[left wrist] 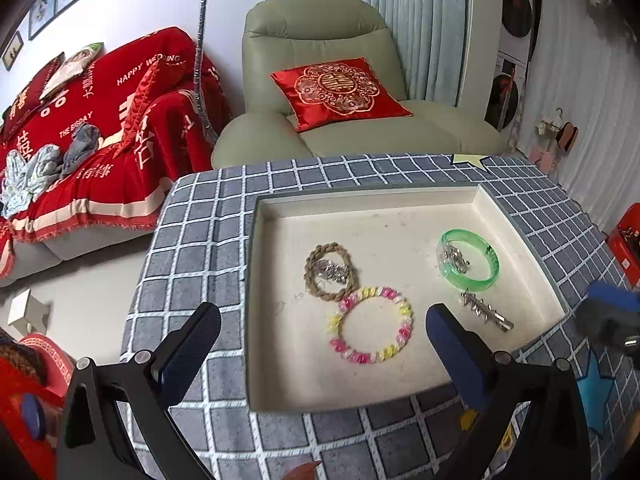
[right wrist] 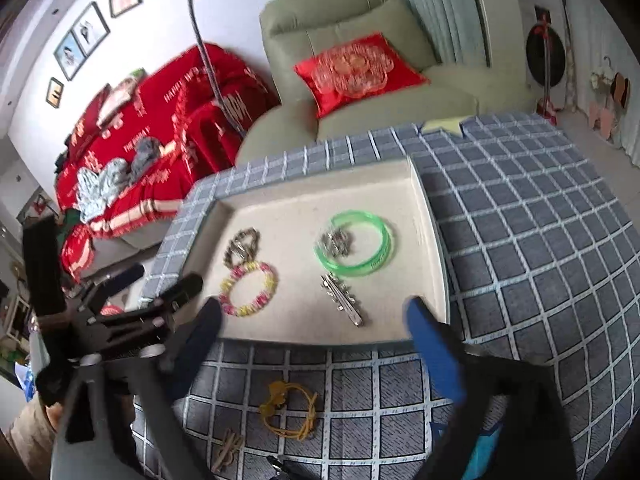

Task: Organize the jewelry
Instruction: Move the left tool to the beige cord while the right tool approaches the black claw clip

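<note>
checked cloth [left wrist: 192,240] under tray [left wrist: 360,200]; armchair [left wrist: 320,40], red sofa [left wrist: 100,120] behind.

Bright, even daylight; fisheye-bent edges; right wrist view is motion-blurred.

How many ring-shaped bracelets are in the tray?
3: brown braided ring at tray's left, pink-yellow bracelet touching it in front, green bangle at right. None seem hidden.

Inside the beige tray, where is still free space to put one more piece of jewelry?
Free: the tray floor along its far wall, behind the braided brown ring and green bangle; also the near strip below the pink-yellow bracelet. Crowded: the middle, where brown ring and bracelet touch, and the right side, around the silver hair clip.
</note>
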`<state>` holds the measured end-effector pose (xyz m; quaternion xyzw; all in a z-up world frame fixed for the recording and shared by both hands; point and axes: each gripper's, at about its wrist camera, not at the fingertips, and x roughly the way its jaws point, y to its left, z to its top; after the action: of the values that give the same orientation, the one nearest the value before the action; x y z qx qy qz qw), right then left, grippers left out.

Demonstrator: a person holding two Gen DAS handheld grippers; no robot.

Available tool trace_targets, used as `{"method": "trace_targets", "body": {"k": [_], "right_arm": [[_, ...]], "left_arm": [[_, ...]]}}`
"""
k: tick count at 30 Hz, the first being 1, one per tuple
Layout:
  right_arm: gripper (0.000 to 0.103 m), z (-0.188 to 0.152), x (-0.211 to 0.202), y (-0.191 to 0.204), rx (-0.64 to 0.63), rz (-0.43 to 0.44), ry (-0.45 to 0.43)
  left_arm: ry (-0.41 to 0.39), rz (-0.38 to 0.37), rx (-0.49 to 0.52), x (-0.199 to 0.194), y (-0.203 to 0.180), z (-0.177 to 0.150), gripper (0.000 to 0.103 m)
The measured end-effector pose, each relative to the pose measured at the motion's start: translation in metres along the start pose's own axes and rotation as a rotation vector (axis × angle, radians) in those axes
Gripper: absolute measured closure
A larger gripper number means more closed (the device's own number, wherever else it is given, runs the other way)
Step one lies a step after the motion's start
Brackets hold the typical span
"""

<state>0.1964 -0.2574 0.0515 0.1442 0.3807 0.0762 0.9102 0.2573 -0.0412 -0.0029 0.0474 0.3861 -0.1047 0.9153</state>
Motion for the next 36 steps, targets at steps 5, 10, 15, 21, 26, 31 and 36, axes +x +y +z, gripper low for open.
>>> {"method": "trace_targets", "body": {"k": [5, 10, 15, 21, 26, 31, 36], "right_arm": [[0.0, -0.002, -0.018, 0.006, -0.008, 0.012, -0.013], [0.0, -0.012, -0.029, 0.006, -0.003, 0.02, 0.038], [0.0, -0.034, -0.037, 0.003, 0.02, 0.024, 0.073], [0.0, -0.067, -0.037, 0.0, 0.015, -0.012, 0.143], [0.0, -0.09, -0.035, -0.006, 0.022, -0.044, 0.186], [0.0, -0.102, -0.035, -0.01, 0.019, -0.055, 0.211], [0.0, -0.107, -0.034, -0.012, 0.027, -0.049, 0.225]], "left_arm": [[-0.001, 0.009, -0.01, -0.011, 0.008, -0.011, 0.0], [0.026, -0.012, -0.014, -0.034, 0.012, -0.033, 0.0], [0.061, -0.055, 0.0, -0.051, 0.009, -0.059, 0.0], [0.103, -0.085, 0.034, -0.062, -0.002, -0.091, 0.0], [0.143, -0.106, 0.067, -0.064, -0.011, -0.112, 0.0], [0.162, -0.121, 0.087, -0.064, -0.016, -0.122, 0.0], [0.186, -0.121, 0.126, -0.059, -0.023, -0.128, 0.0]]}}
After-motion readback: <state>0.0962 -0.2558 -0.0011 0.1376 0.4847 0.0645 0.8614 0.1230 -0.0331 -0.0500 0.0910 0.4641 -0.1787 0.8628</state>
